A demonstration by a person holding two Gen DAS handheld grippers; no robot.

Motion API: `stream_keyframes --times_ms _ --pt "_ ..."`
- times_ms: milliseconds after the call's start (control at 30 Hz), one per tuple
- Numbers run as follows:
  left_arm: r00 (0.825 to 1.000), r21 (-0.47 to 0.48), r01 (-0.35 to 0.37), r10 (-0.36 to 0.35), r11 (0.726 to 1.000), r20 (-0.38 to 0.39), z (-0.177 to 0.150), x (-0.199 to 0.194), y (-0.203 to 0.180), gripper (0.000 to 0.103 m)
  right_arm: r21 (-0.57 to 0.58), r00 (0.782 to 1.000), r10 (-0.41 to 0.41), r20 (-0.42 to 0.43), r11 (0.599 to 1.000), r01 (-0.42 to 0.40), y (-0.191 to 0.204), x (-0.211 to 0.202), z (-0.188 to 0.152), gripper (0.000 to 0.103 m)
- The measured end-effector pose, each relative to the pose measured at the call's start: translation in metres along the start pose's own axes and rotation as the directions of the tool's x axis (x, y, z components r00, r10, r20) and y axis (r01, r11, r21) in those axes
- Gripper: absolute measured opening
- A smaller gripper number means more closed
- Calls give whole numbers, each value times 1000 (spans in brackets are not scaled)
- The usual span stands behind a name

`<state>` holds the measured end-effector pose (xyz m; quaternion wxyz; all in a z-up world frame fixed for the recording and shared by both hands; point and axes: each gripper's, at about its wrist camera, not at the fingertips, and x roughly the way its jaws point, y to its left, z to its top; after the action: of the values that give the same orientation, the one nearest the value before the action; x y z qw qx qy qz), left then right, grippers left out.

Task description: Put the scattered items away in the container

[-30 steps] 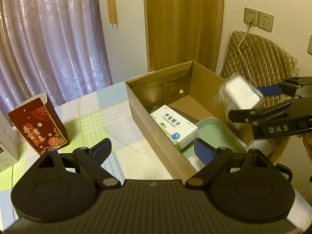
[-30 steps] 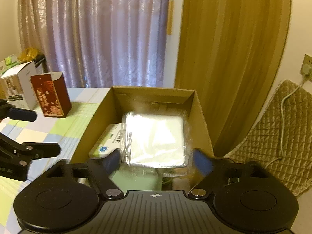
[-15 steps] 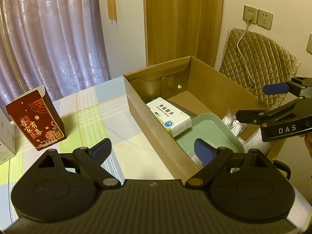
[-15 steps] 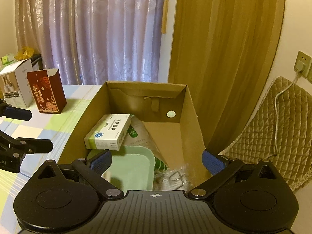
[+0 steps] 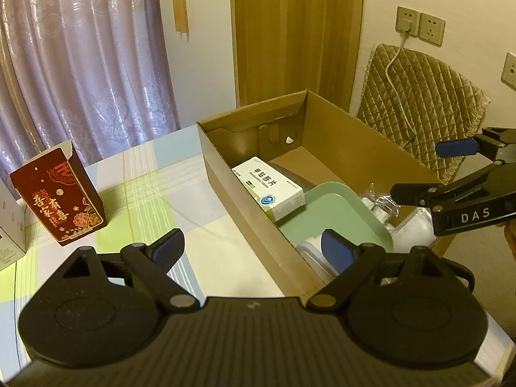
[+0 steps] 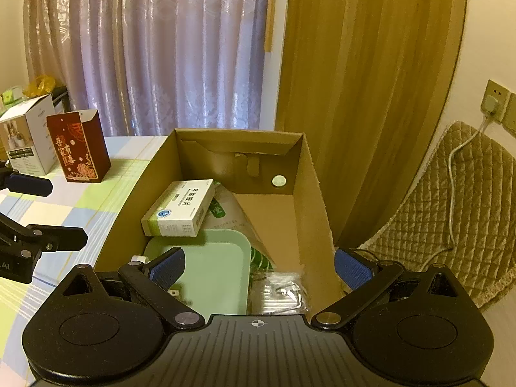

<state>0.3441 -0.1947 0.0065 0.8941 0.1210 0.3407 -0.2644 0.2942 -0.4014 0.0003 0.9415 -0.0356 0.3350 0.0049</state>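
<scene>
At the far left of the table [image 5: 206, 213] stands a white carton [image 6: 27, 135], only its edge showing in the left wrist view. Just beside it is a dark red box [image 5: 59, 195] with gold lettering, upright, its top flap open. Both stand on the checked cloth, well apart from the cardboard box [image 5: 245, 213].

The left gripper [image 5: 253, 246] hangs over the table edge near the box's long left wall, its jaws spread wide with nothing between them (one blue pad sits over the cloth, the other over the box's near corner). In the right wrist view it shows at the left margin [image 6: 66, 211], likewise spread.

The cardboard box lies open-topped toward the right end of the table. Inside, a white medicine pack [image 6: 179, 208] rests tilted against the left wall, its lower end over a pale green tray [image 6: 222, 264]. Under both lies a flat bag with green print [image 6: 225, 213]. A white plug-like item [image 6: 138, 259] peeks out by the tray's near left corner. Right of the tray, in the near right corner, sits a clear plastic-wrapped packet [image 6: 277, 292].

The right gripper [image 6: 259, 266] hovers above that near end, jaws wide apart and empty. The left wrist view shows it at the right [image 5: 416, 169], just above the packet [image 5: 380, 201].

Farther right, a quilted chair [image 6: 451, 203] stands against the wall, a white cable running down it from a socket [image 5: 408, 25].
</scene>
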Motion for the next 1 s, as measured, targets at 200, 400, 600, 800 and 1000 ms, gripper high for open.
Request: stream_keyframes --times_ms 200,400,600,800,1000 --pt "1000 -13 7 -8 1000 -15 -5 -13 -9 89 7 1000 -8 -13 1000 8 -5 -14 -3 103" --pt "999 -24 17 -18 1000 -39 -14 -28 -24 89 25 1000 -6 -25 1000 6 -8 -30 -5 103" --pt "998 -52 22 -24 998 -51 -21 -44 -34 90 35 999 -2 -39 999 3 -6 -46 -8 103" --pt "999 -49 8 -10 999 -35 -24 -60 -42 102 40 999 -3 -38 999 4 -5 -65 -12 103" --pt "999 -49 -6 4 999 -39 -28 -73 -50 102 53 999 -9 -37 999 11 -7 -82 -16 103"
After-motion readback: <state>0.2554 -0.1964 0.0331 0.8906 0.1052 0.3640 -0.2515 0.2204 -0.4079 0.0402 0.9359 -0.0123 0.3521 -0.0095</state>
